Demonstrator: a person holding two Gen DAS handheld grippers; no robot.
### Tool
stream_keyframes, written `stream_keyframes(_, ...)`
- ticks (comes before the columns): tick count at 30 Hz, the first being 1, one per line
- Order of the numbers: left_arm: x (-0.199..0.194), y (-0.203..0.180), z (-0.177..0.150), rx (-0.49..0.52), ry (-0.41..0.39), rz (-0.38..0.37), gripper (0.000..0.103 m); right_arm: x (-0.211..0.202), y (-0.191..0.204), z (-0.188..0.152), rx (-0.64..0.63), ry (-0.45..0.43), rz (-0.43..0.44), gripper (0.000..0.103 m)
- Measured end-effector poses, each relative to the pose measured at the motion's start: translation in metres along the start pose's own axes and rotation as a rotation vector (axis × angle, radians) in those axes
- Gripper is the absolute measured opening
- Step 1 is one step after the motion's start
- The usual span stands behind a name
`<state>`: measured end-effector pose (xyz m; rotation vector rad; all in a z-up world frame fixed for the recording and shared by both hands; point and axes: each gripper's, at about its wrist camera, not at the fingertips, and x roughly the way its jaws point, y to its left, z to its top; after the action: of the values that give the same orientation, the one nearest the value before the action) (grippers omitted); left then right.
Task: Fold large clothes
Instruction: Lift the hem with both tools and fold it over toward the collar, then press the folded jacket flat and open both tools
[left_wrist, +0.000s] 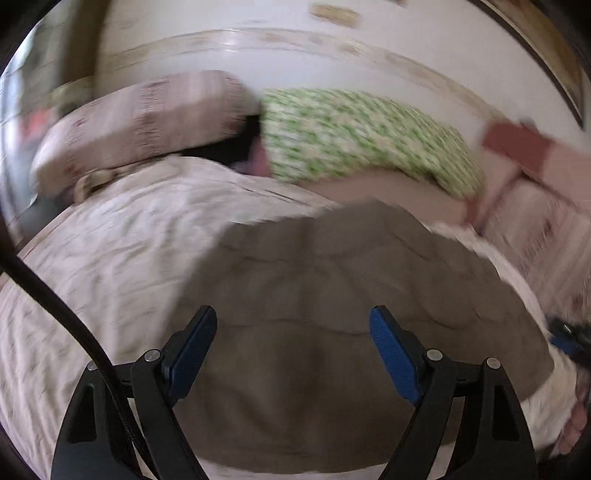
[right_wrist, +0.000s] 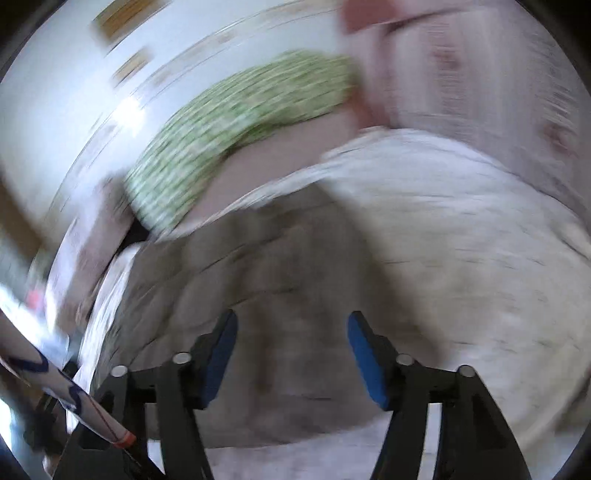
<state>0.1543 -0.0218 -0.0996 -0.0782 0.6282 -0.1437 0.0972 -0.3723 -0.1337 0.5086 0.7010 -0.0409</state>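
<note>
A grey-brown garment (left_wrist: 325, 295) lies spread on the pale bedcover (left_wrist: 110, 251); it also shows in the right wrist view (right_wrist: 288, 288). My left gripper (left_wrist: 293, 328) is open, its blue-padded fingers hovering over the garment's near part and holding nothing. My right gripper (right_wrist: 291, 332) is open too, above the same garment near its front edge, empty. Both views are blurred by motion.
A green-and-white patterned pillow (left_wrist: 354, 136) lies at the head of the bed, also in the right wrist view (right_wrist: 229, 129). A pinkish patterned pillow (left_wrist: 147, 122) lies left of it. A white wall (left_wrist: 295, 55) is behind. A person's hand (left_wrist: 576, 417) shows at the right edge.
</note>
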Motion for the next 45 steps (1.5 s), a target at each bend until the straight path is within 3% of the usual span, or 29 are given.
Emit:
stream_keyframes(3, 0.03, -0.032, 0.0, 0.05, 0.08, -0.05, 0.084, 0.031, 0.041, 0.01, -0.128, 0.032, 0.015, 0.052)
stream_keyframes(7, 0.073, -0.044, -0.004, 0.071, 0.177, -0.012, 0.085, 0.078, 0.072, 0.012, -0.257, 0.071, -0.023, 0.052)
stream_keyframes(12, 0.095, -0.042, -0.011, 0.087, 0.221, -0.009, 0.09, 0.112, 0.076, -0.003, -0.357, 0.117, -0.112, 0.053)
stream_keyframes(17, 0.106, -0.046, -0.016, 0.101, 0.216, 0.012, 0.092, 0.124, 0.078, -0.009, -0.389, 0.135, -0.157, 0.053)
stream_keyframes(26, 0.053, -0.049, -0.023, 0.105, 0.099, -0.006, 0.09, 0.067, 0.07, -0.014, -0.392, 0.02, -0.107, 0.053)
stream_keyframes(34, 0.009, -0.043, -0.05, 0.114, 0.107, 0.05, 0.09, 0.016, 0.024, -0.018, -0.238, 0.01, -0.161, 0.053)
stream_keyframes(37, 0.004, -0.039, -0.059, 0.12, 0.092, 0.083, 0.09, 0.011, 0.013, -0.016, -0.213, 0.001, -0.199, 0.053)
stream_keyframes(45, 0.018, -0.035, -0.066, 0.121, 0.113, 0.076, 0.091, 0.032, 0.002, -0.022, -0.215, 0.056, -0.259, 0.054)
